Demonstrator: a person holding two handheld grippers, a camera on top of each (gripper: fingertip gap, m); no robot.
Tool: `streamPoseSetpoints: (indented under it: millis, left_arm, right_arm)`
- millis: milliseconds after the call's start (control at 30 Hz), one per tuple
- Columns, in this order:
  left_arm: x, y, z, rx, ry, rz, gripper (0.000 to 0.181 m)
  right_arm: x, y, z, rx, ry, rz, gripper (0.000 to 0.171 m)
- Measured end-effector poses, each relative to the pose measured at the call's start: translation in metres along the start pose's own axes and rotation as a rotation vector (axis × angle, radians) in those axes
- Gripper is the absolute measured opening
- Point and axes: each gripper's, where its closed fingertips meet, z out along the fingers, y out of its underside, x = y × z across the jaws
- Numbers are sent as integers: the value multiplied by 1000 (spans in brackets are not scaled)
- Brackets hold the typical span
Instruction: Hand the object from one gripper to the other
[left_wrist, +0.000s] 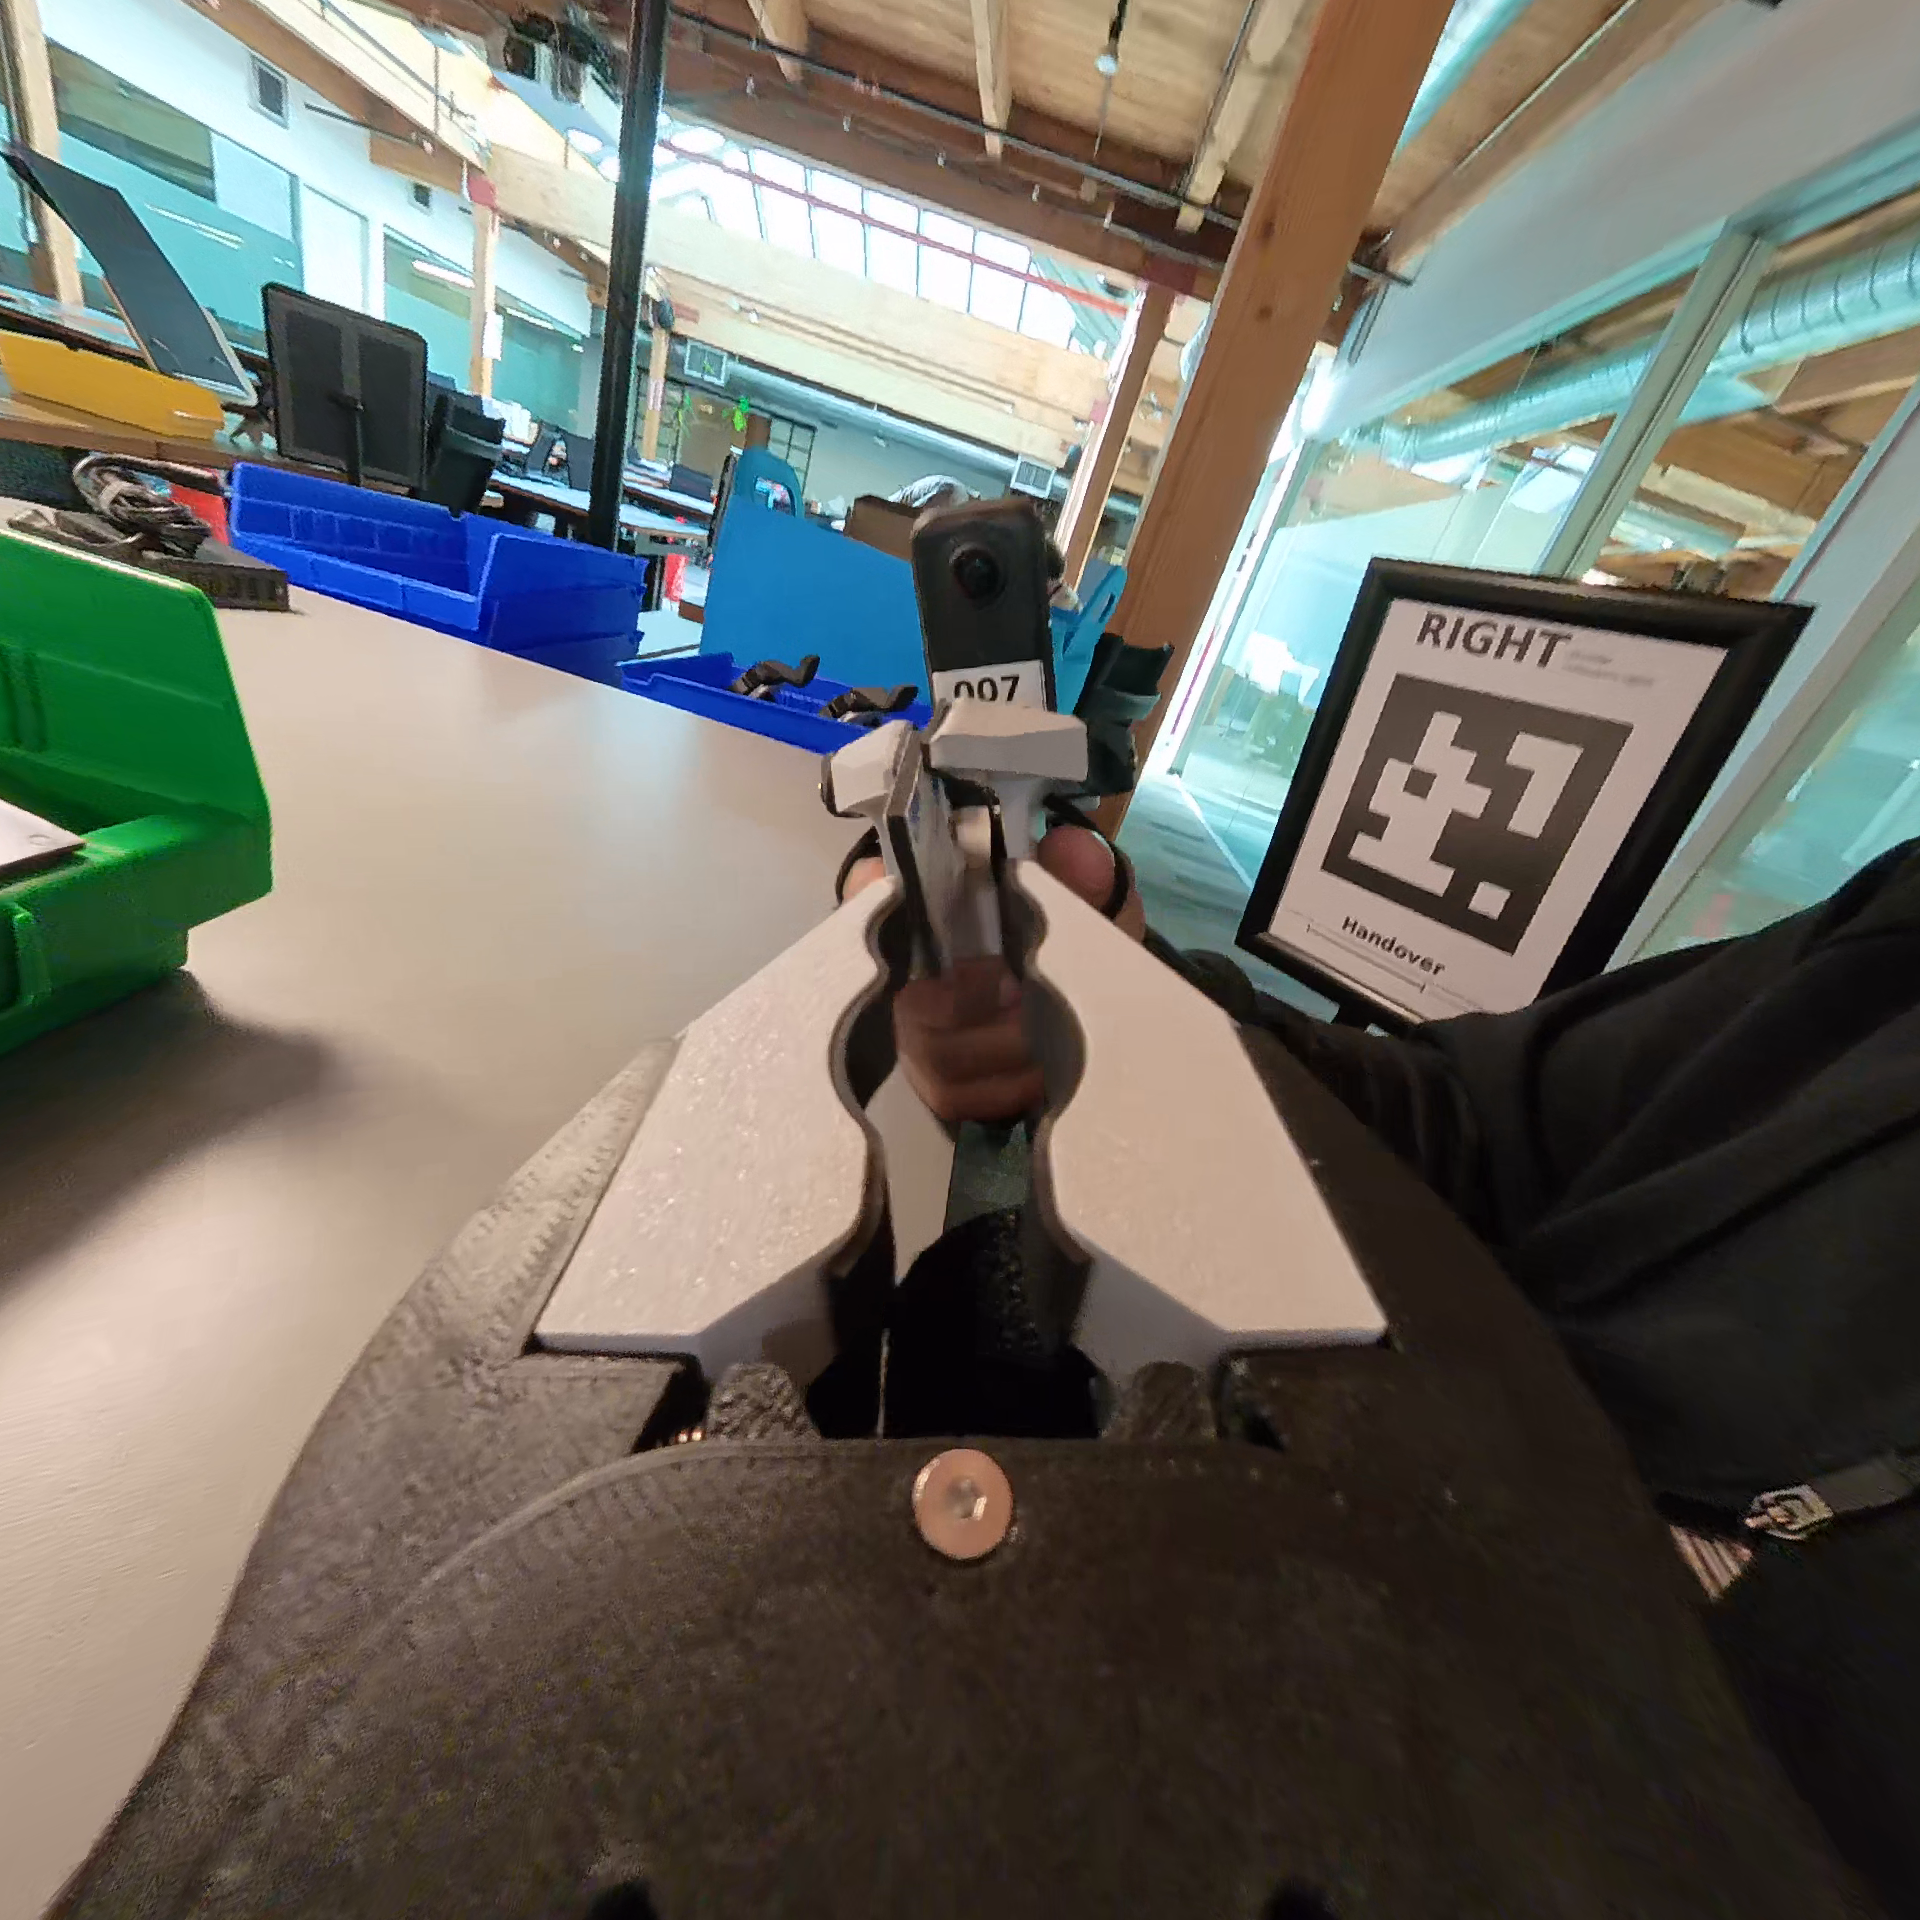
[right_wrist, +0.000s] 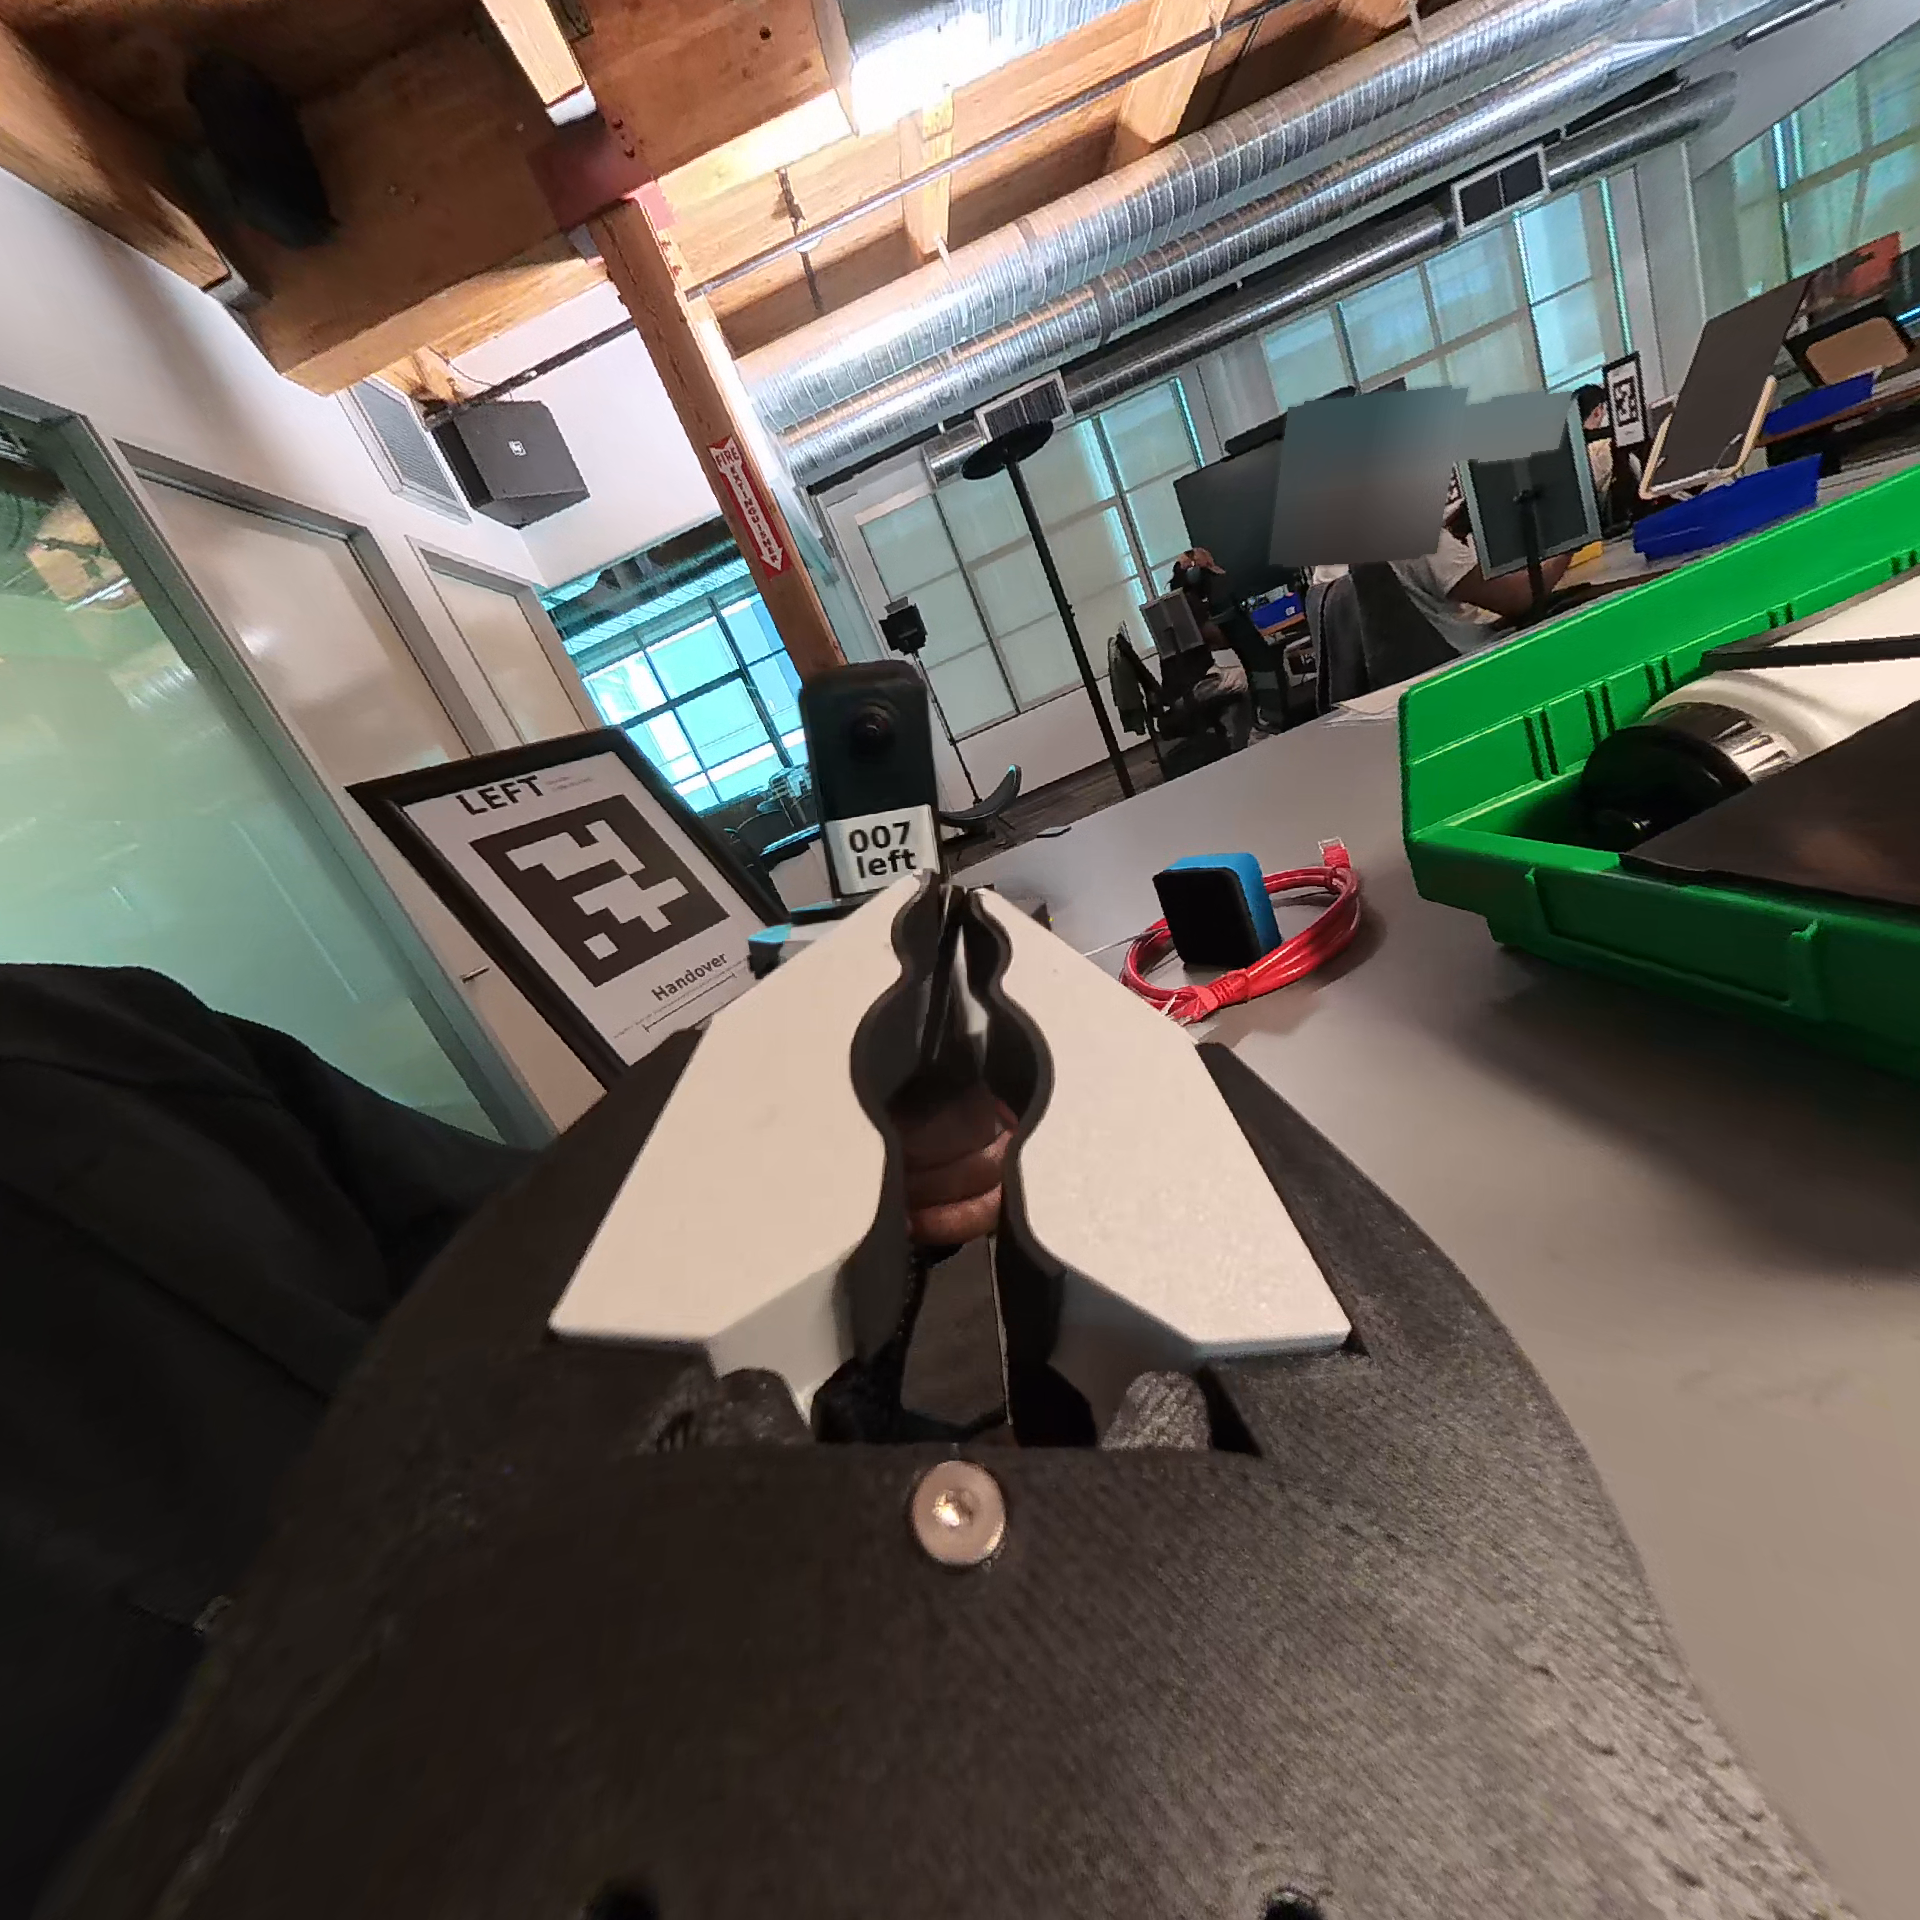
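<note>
Apparently caught mid-handover: left gripper (left_wrist: 951, 920) and right gripper (right_wrist: 951, 920) both squeezed nearly closed on one thin dark object (left_wrist: 909, 862); release not yet made.

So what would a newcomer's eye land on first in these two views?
First, the two tools meeting tip to tip at centre: the right hand-held gripper pinches a thin flat object whose end reaches between the fingers of the left hand-held gripper. Next, the bright green bin on the grey table, and the framed black-and-white marker sign to the right in the left wrist view.
</note>
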Motion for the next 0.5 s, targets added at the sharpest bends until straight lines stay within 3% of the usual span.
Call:
streamPoseSetpoints:
  millis: [133,233,500]
  left_arm:
    - [1,3,2,-15,-14,32,5]
    - [0,-2,-1,15,-9,13,4]
    - [-4,-12,-7,80,-26,-5,6]
  right_arm:
    - [2,0,0,2,13,6,22]
    - [-2,2,1,-16,-14,-5,7]
    - [-3,7,4,-45,-16,-8,4]
